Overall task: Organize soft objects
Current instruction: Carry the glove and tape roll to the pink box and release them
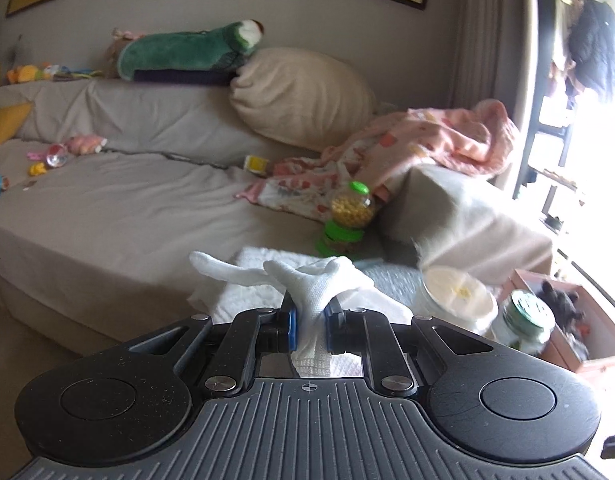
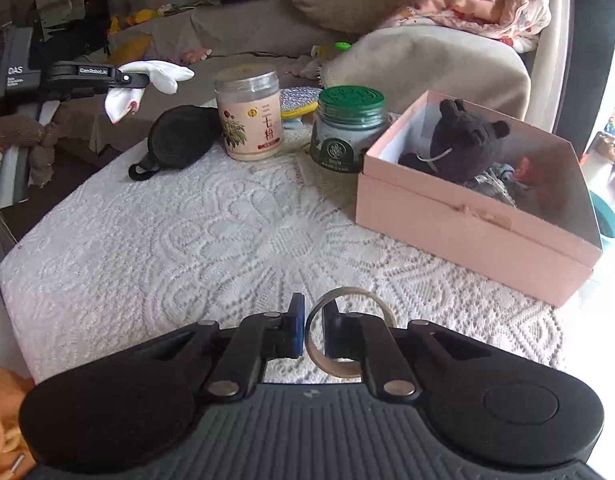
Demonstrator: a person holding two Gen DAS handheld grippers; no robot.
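A white knitted cloth glove (image 1: 307, 280) looks soft and ribbed. The table cover (image 2: 211, 232) is white textured lace-like fabric. The pink box (image 2: 467, 232) at 3 o'clock is matt cardboard; the black plush bear (image 2: 463, 140) is fuzzy. The tape ring (image 2: 349, 332) is glossy.

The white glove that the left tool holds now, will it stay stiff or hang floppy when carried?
Probably floppy: the white glove droops below the left tool, its cuff hanging. It looks light, thin knit fabric. Pinched mid-body between the pads, it seems unlikely to slip.
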